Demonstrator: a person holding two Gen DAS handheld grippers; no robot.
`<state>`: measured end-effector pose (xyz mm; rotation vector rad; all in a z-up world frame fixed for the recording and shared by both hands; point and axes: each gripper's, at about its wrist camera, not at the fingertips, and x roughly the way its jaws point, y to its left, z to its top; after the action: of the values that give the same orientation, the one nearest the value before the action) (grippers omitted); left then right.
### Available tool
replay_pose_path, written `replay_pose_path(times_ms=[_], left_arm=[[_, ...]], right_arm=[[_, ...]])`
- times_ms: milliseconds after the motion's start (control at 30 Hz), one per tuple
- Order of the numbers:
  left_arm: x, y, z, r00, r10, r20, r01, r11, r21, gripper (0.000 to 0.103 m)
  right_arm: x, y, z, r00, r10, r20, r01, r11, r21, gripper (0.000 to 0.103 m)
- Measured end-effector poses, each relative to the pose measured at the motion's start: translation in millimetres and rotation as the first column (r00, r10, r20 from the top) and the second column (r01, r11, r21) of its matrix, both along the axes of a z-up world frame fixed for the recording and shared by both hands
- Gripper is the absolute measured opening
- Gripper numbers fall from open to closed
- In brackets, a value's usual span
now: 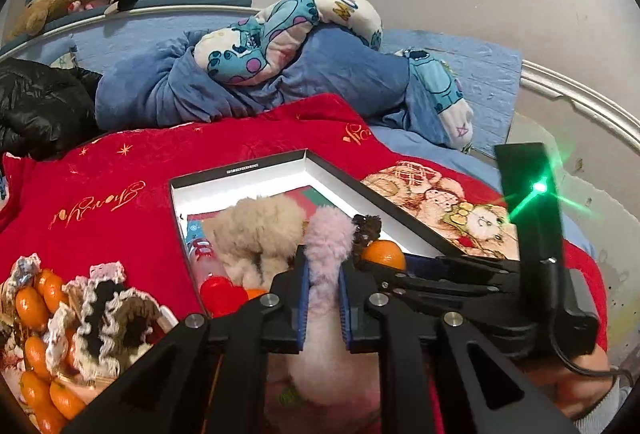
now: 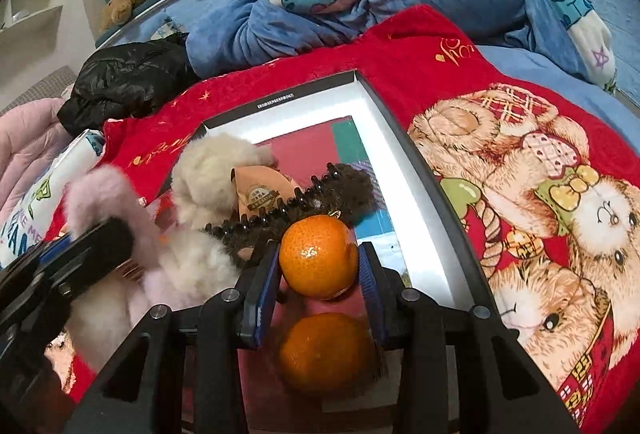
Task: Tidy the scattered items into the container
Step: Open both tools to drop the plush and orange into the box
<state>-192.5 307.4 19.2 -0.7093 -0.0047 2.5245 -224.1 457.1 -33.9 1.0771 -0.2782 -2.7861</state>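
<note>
A shallow box (image 1: 240,169) (image 2: 280,101) with a black rim and white inside lies on the red blanket. My left gripper (image 1: 323,274) is shut on a pink fluffy toy (image 1: 328,234) at the box's near edge; in the right wrist view this gripper (image 2: 88,238) and the pink toy (image 2: 104,189) sit at the left. My right gripper (image 2: 319,254) is shut on a mandarin (image 2: 318,256) (image 1: 382,254) just over the box. A second mandarin (image 2: 324,350) lies under it. A beige fluffy toy (image 1: 256,226), a brown hair claw (image 2: 304,205) and a tan packet (image 2: 260,189) lie inside.
A basket (image 1: 40,310) of mandarins and crocheted pieces stands at the lower left. A red-capped bottle (image 1: 222,294) lies at the box's near left. Behind the red blanket (image 2: 420,45) are a blue quilt (image 1: 320,73) and a black jacket (image 1: 40,101).
</note>
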Motion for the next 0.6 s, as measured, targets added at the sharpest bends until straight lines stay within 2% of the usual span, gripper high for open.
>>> replay_pose_path(times_ms=[233, 433, 600], left_arm=[[-34, 8, -7, 0.997, 0.006, 0.071, -0.005, 1.000, -0.012, 0.013], [-33, 11, -11, 0.998, 0.020, 0.053, -0.017, 0.999, -0.046, 0.013], [-32, 12, -12, 0.999, 0.018, 0.042, -0.016, 0.999, -0.047, 0.013]], right_arm=[[3, -2, -3, 0.999, 0.011, -0.039, -0.011, 1.000, 0.012, 0.038], [11, -6, -3, 0.996, -0.003, -0.086, 0.007, 0.999, 0.051, 0.040], [14, -7, -3, 0.995, 0.000, -0.102, 0.005, 0.999, 0.050, 0.040]])
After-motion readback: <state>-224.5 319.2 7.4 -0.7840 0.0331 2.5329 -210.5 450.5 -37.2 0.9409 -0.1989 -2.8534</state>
